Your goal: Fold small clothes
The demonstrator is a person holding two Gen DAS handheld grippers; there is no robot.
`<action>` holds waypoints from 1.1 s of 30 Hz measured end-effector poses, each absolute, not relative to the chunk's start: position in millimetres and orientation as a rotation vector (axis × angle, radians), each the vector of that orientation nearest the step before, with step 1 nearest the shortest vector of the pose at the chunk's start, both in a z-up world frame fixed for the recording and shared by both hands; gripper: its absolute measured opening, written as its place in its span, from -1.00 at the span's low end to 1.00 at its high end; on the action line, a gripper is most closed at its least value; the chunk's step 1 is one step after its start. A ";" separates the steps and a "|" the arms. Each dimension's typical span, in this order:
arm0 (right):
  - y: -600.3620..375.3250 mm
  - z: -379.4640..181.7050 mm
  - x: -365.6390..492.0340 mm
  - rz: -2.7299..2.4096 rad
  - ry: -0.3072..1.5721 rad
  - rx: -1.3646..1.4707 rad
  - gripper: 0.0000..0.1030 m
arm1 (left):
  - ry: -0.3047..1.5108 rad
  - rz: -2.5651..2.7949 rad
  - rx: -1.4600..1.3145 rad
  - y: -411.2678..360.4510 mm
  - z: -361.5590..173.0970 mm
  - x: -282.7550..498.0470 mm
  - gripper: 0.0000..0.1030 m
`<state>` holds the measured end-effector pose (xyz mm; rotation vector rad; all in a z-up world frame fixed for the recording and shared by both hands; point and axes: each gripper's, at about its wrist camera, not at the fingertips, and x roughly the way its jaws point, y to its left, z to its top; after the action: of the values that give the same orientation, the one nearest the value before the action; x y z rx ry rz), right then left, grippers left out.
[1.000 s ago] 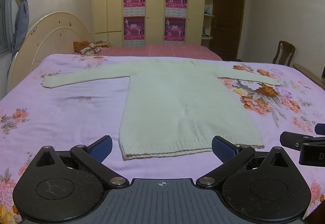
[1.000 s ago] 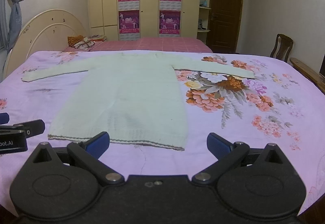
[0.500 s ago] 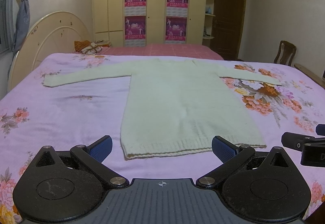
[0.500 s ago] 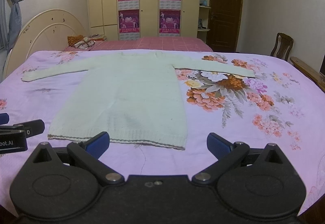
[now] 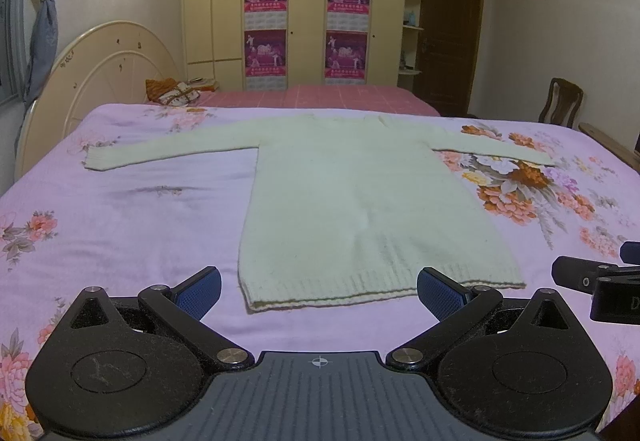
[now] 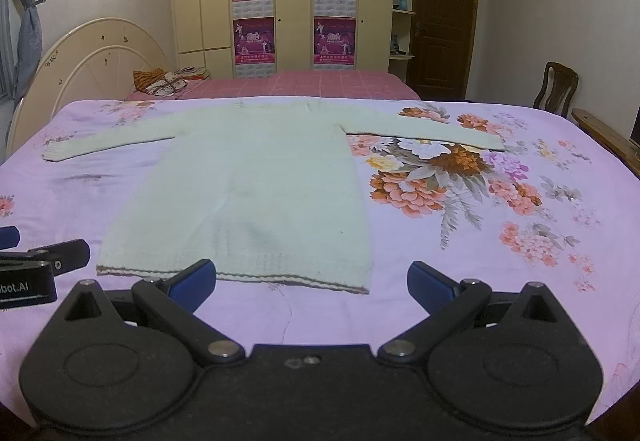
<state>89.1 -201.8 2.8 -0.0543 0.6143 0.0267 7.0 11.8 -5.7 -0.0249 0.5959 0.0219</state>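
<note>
Pale green sweater (image 5: 360, 201) lies flat, sleeves spread, at frame centre on the floral bed (image 5: 120, 225). Your left gripper (image 5: 319, 291) and right gripper (image 6: 311, 283) hover, fingers apart: pinch a sleeve cuff cleanly, single layer.

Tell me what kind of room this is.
Most likely a home bedroom. A pale sweater lies spread flat on a bed with a floral sheet and a curved headboard; a tall wardrobe lines the back wall beside a dark wooden door.
</note>
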 end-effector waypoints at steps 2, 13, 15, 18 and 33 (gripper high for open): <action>-201.2 2.6 89.2 0.027 0.617 -0.054 0.98 | 0.596 0.022 -0.024 11.9 -5.7 7.2 1.00; -198.5 2.7 90.3 0.026 0.622 -0.054 0.98 | 0.599 0.020 -0.043 13.8 -5.0 13.5 1.00; -199.6 3.1 92.9 0.018 0.623 -0.050 0.98 | 0.592 0.013 -0.054 14.3 -4.9 18.2 1.00; -205.8 5.0 101.3 -0.005 0.616 -0.042 0.98 | 0.585 0.002 -0.085 15.9 -3.9 31.4 1.00; -279.5 10.9 209.7 -0.133 0.580 -0.021 0.98 | 0.617 -0.009 -0.104 17.3 -10.3 186.0 1.00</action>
<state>209.7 -279.5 10.9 -0.0213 0.5804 -0.1328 186.0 17.3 -10.3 -0.1036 0.6172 -0.0087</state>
